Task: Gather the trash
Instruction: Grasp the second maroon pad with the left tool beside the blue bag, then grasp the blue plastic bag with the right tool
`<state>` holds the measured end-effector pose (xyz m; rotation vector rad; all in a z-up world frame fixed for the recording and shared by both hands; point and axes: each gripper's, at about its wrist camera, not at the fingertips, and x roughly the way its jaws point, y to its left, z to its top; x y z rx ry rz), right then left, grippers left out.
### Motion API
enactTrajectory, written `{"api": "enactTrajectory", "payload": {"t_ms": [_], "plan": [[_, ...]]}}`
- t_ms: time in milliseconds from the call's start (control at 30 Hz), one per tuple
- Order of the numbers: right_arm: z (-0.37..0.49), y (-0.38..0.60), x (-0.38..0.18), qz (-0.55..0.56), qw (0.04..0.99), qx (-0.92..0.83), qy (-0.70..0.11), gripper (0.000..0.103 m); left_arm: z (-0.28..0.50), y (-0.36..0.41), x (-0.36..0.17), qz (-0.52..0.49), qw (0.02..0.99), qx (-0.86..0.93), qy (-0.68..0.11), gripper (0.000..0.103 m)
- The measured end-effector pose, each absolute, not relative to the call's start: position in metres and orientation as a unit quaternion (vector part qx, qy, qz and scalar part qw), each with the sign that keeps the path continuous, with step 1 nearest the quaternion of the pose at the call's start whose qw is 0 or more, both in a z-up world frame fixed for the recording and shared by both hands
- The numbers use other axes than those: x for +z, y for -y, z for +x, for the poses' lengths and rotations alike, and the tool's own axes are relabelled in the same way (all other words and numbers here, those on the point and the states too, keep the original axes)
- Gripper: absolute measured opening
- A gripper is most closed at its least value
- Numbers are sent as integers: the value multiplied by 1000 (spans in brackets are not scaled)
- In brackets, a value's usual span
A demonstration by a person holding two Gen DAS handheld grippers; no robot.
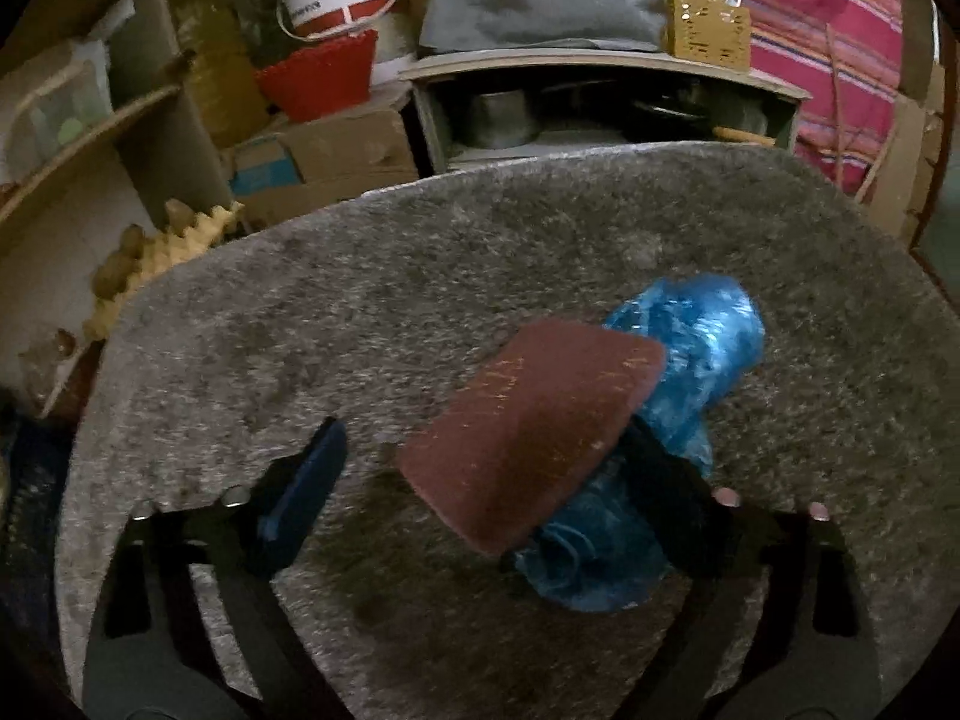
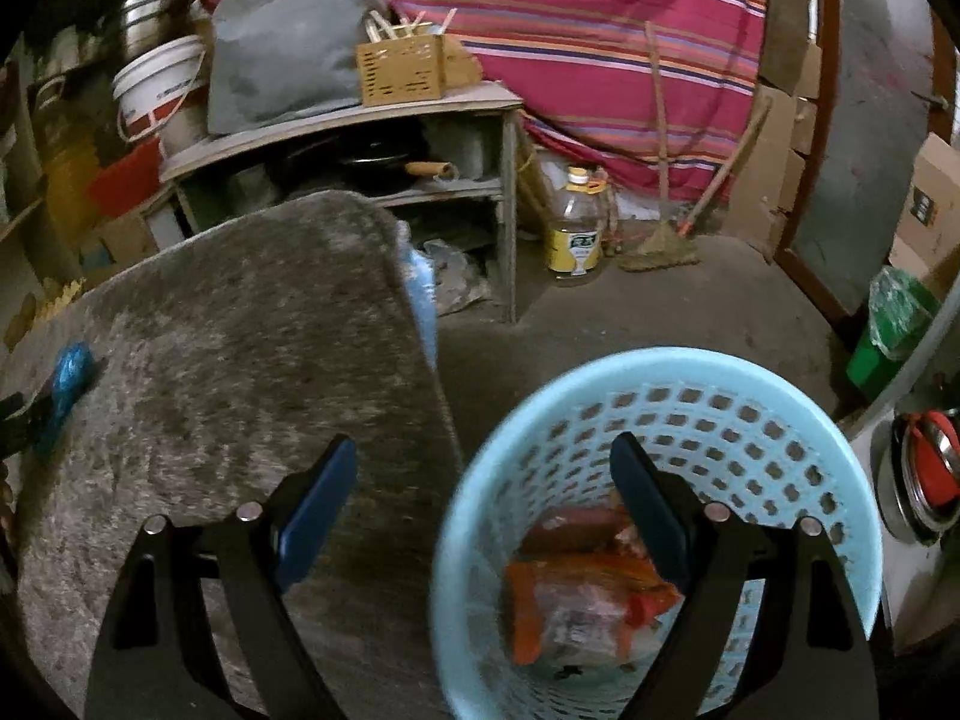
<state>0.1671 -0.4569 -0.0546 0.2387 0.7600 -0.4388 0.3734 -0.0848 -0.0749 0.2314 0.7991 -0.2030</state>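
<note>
The grey carpeted table (image 1: 420,276) fills the near half of the room, with cluttered shelves and a striped pink cloth behind it. Just off its right edge, on the floor, stands the light blue perforated basket (image 2: 654,396), already holding orange and red wrappers (image 2: 576,600).

Two pieces of trash remain on the table, toward its right half: a brown scouring pad (image 1: 528,432) lying tilted on top of a crumpled blue plastic bag (image 1: 684,354). The two touch and overlap; the bag extends beyond the pad at both its far and near ends.

The left gripper (image 1: 486,480) is at this pile with its jaws apart. Its left finger stands clear on bare carpet; its right finger is hidden under the pad and against the bag. The pad sits between the jaws, but no squeeze on it is visible.

To do the step well, centre the pad between both pads before closing, and keep the fingertips low on the carpet so the pad is gripped across its edges rather than tipped off the bag. The loose bag is likely to slip; treat it as a separate pickup unless both are firmly caught.

The right gripper (image 2: 486,498) hangs with jaws apart and empty, straddling the basket's left rim.
</note>
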Motion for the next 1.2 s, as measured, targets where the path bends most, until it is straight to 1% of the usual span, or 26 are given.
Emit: {"api": "enactTrajectory", "payload": {"t_ms": [67, 133, 167, 200, 367, 400, 467, 533, 600, 767, 933, 1067, 1200], "plan": [[175, 449, -55, 107, 899, -207, -370, 85, 375, 84, -71, 106, 907, -118, -389, 73], [183, 438, -56, 97, 900, -202, -374, 85, 375, 82, -67, 98, 905, -136, -390, 60], [186, 435, -56, 94, 900, -199, -375, 85, 376, 80, -64, 90, 902, -153, -394, 49], [190, 431, -57, 92, 900, -197, -377, 85, 376, 81, -63, 87, 900, -162, -396, 45], [212, 411, -62, 81, 901, -181, -386, 85, 376, 77, -55, 104, 899, -178, -388, 34], [215, 407, -62, 79, 901, -178, -387, 85, 377, 76, -54, 108, 899, -177, -385, 28], [226, 395, -61, 69, 903, -170, -388, 85, 378, 72, -54, 120, 903, -168, -376, 23], [235, 383, -61, 59, 905, -163, -389, 85, 378, 67, -53, 113, 905, -168, -375, 22], [244, 368, -59, 48, 907, -156, -389, 85, 378, 62, -49, 112, 909, -160, -368, 16], [267, 326, -58, 35, 911, -125, -391, 85, 365, 44, -31, 134, 923, -127, -338, 16], [286, 270, -54, 20, 918, -85, -387, 85, 347, 1, -15, 105, 937, -78, -323, 16], [299, 233, -49, 27, 923, -59, -380, 85, 335, -30, -13, 88, 944, -41, -316, 16], [311, 196, -47, 19, 925, -41, -377, 85, 332, -47, -12, 106, 946, -18, -305, 16]]}}
